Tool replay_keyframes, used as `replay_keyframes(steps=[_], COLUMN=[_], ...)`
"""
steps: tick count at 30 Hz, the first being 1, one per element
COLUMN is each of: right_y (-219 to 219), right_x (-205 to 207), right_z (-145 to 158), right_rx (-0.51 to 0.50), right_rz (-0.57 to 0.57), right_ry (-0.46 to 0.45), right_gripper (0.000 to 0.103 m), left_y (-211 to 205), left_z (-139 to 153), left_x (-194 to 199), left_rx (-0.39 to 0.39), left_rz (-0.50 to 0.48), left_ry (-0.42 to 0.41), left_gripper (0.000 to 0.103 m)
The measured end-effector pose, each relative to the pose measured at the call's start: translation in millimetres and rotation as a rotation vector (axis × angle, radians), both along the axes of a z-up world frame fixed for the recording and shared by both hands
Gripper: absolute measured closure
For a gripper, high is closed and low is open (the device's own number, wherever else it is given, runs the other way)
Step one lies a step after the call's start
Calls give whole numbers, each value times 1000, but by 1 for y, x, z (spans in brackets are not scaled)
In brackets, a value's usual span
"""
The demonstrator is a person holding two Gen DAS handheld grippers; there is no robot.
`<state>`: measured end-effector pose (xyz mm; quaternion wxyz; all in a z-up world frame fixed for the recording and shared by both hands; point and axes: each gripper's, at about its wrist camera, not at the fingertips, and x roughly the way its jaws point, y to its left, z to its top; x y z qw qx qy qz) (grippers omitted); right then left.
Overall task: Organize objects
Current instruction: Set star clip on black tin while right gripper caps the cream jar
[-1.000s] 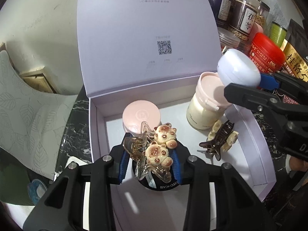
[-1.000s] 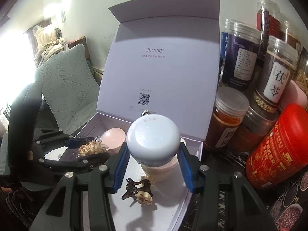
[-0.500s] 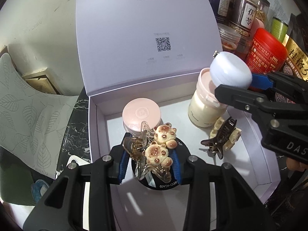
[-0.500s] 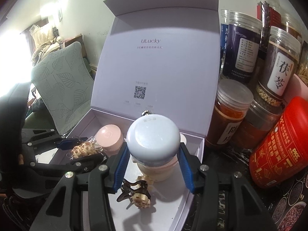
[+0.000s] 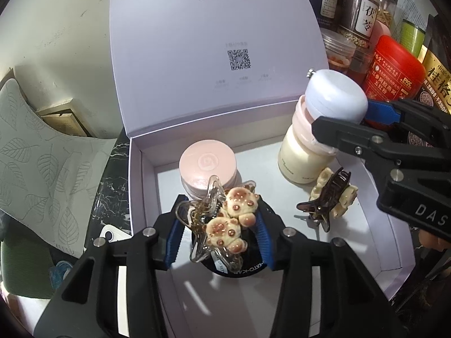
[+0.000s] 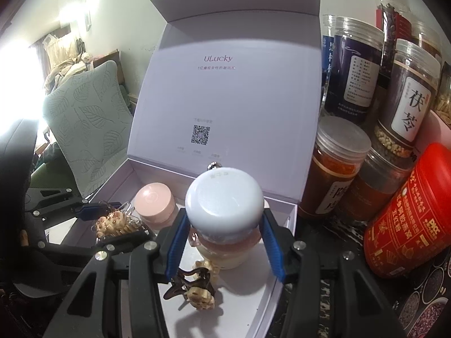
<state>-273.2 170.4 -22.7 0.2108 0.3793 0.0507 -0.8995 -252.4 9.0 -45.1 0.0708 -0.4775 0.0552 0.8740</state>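
We're working over an open lilac cardboard box [image 5: 135, 186], matte, with its lid [image 5: 214, 42] standing upright at the back and a QR code printed inside.

Our left gripper [image 5: 218, 235] has its jaws opening, and the clear star-shaped hair clip [image 5: 222, 225] with glossy tan bear-paw charms sits between the blue pads. There's a gap at the left pad; on the right we can't tell whether the pad touches. The clip sits on top of a round black jar [image 5: 239, 267] on the box floor. Just behind it stands a squat pink jar [image 5: 207, 166] with a smooth, flat, embossed lid.

Our right gripper [image 6: 224, 239] is clamped on a smooth, domed, pale-blue round case [image 6: 224, 200]. The case is right over the pink cap of a cream-coloured plastic bottle [image 5: 298, 163] standing upright in the box's far right corner. From these views we can't tell whether the case touches the cap.

A dark brown claw clip [image 5: 328, 200] on a cream flower piece lies on the box floor beside the bottle's base.

To the right of the box is a tight row of clear ribbed plastic jars [image 6: 358, 67] holding dry goods, plus a red glossy canister [image 6: 411, 214], crowding the right gripper's side. Left of the box are a leaf-embossed grey-green cushion [image 6: 84, 118] and a white phone [image 5: 112, 235] on the black marbled counter [image 5: 112, 180].
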Motion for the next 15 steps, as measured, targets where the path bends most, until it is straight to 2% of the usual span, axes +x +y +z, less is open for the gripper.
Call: replay_keyframes(steps=[5, 15], right_y=[-1, -4], right_x=[1, 1], right_z=[0, -1], right_rx=[-7, -13], right_rz=[12, 33], right_ry=[11, -5], right_gripper=[51, 51], left_y=[4, 2], left_z=[0, 1], left_x=[1, -4], left_rx=[-9, -4], left_rz=[-7, 2], left_ry=[-2, -6], left_gripper=[45, 40])
